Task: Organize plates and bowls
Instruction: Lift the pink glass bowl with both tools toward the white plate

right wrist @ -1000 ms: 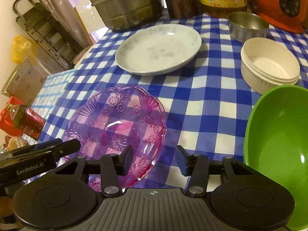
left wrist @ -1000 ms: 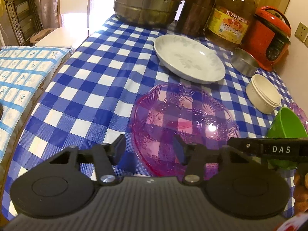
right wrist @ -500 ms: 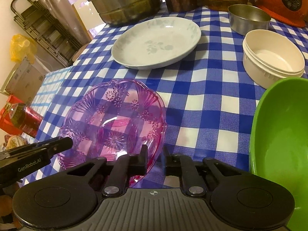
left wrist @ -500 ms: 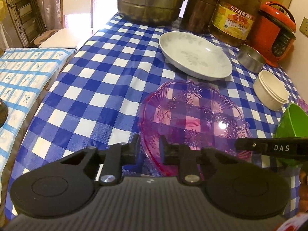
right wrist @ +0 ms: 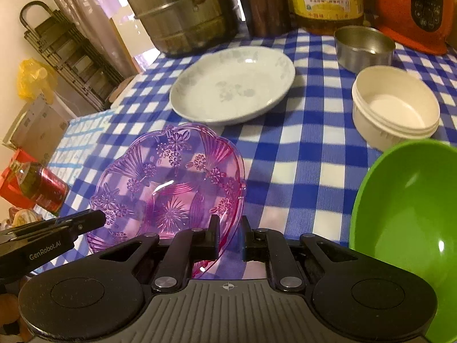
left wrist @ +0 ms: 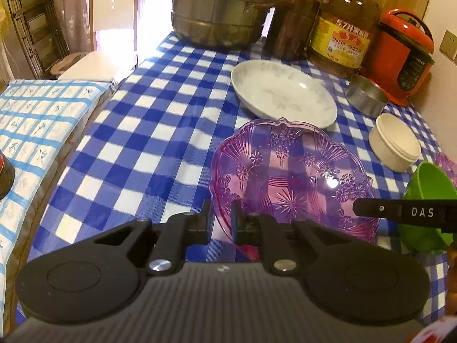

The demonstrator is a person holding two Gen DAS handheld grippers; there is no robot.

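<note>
A clear purple plastic plate [left wrist: 291,177] with a flower pattern sits over the blue checked tablecloth [left wrist: 160,131]. My left gripper [left wrist: 220,217] is shut on its near left rim. My right gripper [right wrist: 230,228] is shut on its near right rim, the pink edge caught between the pads. Each gripper shows in the other's view: the right gripper [left wrist: 362,208] at the plate's right, the left gripper [right wrist: 97,218] at its left. The purple plate [right wrist: 171,183] looks tilted, near side raised. Behind it lies a white floral plate [left wrist: 282,97].
A green bowl [right wrist: 408,228] is close on the right, with a cream bowl [right wrist: 394,108] and a steel bowl [right wrist: 362,47] beyond. A steamer pot [left wrist: 217,8], oil bottle [left wrist: 342,28] and red rice cooker [left wrist: 405,57] line the back. The table edge [left wrist: 85,123] runs along the left.
Both grippers' jaws went from wide open to shut on the purple plate's near rim. The plate now sits a little higher and more tilted in both views.
</note>
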